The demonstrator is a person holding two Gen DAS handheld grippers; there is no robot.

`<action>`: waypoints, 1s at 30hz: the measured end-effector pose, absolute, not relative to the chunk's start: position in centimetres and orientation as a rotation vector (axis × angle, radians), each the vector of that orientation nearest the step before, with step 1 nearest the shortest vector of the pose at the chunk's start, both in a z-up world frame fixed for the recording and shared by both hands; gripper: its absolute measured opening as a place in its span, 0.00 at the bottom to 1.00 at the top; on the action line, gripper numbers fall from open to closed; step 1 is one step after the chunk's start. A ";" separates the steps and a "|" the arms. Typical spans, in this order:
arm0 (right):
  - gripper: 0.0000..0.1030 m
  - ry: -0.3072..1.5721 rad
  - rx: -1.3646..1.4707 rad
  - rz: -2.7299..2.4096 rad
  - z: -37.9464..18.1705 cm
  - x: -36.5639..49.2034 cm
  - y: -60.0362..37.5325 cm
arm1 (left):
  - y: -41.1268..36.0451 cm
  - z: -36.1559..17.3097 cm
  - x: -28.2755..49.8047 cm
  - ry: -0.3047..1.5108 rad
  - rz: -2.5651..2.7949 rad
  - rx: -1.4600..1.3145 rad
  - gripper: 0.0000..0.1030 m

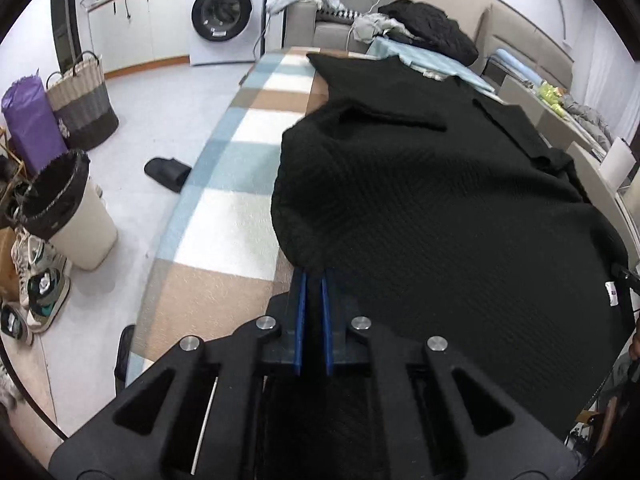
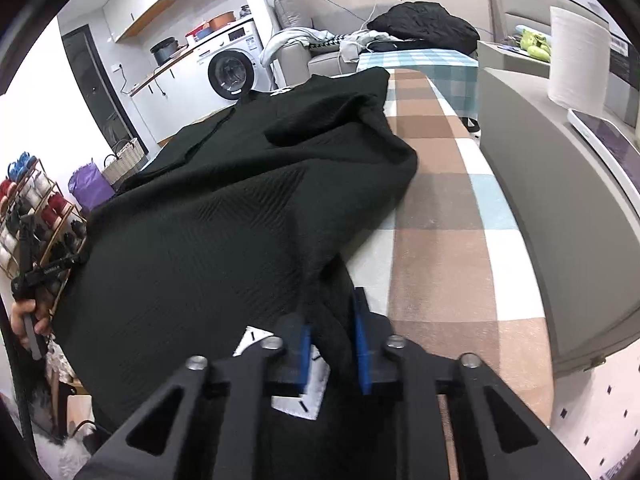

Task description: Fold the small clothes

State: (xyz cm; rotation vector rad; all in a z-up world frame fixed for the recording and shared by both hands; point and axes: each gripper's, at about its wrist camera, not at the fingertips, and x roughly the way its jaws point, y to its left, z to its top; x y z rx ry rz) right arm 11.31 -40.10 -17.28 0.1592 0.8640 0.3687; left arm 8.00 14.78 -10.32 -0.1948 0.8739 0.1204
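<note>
A black knit garment (image 1: 420, 208) lies spread lengthways over a table covered in a checked cloth (image 1: 224, 208). My left gripper (image 1: 314, 276) is shut on the garment's near left corner, and its blue pads (image 1: 301, 312) stand close together with fabric pinched between them. In the right wrist view the same garment (image 2: 220, 232) bunches between the blue pads (image 2: 306, 344) of my right gripper (image 2: 331, 314), which is shut on its near right edge. A white label (image 2: 308, 396) shows under the fingers. A hand holds the other gripper (image 2: 36, 276) at the far left.
On the floor to the left are a lined waste bin (image 1: 68, 208), a woven basket (image 1: 80, 104), shoes (image 1: 40, 280) and a black slipper (image 1: 168, 172). A washing machine (image 1: 224, 12) stands behind. A grey counter (image 2: 540, 200) with a paper roll (image 2: 576, 60) borders the table's right.
</note>
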 end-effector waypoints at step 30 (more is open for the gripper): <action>0.17 0.882 0.240 0.431 -17.8 11.5 -39.6 | 16.5 -10.5 8.6 0.833 0.141 -0.254 0.04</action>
